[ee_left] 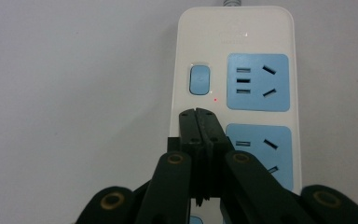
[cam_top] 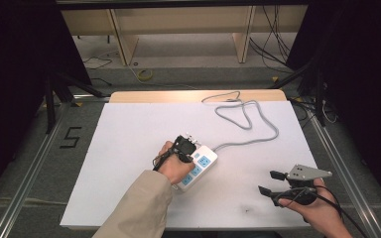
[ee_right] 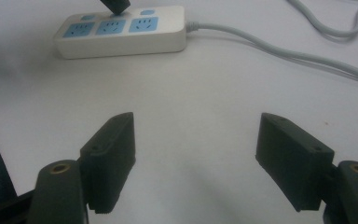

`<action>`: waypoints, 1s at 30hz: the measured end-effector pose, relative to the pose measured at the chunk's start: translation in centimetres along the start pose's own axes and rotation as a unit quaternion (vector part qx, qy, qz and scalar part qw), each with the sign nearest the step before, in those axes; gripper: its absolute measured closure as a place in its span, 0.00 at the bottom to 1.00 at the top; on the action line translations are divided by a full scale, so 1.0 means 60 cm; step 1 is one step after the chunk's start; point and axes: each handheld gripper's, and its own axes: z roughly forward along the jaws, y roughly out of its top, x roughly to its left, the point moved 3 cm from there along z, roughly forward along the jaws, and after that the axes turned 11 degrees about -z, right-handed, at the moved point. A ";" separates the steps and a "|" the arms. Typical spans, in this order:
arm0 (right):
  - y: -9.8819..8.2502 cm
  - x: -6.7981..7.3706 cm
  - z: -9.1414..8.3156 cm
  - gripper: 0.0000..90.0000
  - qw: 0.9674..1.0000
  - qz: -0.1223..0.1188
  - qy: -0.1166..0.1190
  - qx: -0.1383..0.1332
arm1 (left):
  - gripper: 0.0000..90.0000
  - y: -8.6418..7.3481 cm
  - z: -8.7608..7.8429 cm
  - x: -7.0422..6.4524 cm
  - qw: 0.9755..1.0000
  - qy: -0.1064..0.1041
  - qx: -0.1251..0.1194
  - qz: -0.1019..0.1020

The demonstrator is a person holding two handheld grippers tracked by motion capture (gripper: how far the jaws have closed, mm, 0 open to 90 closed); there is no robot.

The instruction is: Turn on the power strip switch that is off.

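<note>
White power strip [cam_top: 199, 167] with blue sockets is seen lying near the middle of the desk [cam_top: 129, 144], its grey cable [cam_top: 248, 124] looping away. The left claw [ee_left: 196, 113], pressed together, is poised over it just below the switch [ee_left: 199, 80]. The right claw [ee_right: 196, 154] is held spread, well apart from the strip.

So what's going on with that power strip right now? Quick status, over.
Left hand-held gripper shut, tips over the power strip, just below its switch. Right hand-held gripper open, empty, away from it. Nothing in the way.
</note>
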 end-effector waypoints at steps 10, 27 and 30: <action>0.000 -0.001 0.000 0.32 1.000 -0.001 -0.001 0.000 | 1.00 0.005 0.003 -0.006 1.000 -0.002 0.009 -0.003; -0.001 -0.004 -0.002 0.32 1.000 -0.001 -0.002 -0.001 | 1.00 0.014 -0.021 0.004 1.000 -0.003 -0.010 -0.009; 0.000 -0.004 -0.003 0.32 1.000 -0.001 -0.002 -0.004 | 1.00 0.013 -0.020 0.000 1.000 -0.006 -0.001 -0.003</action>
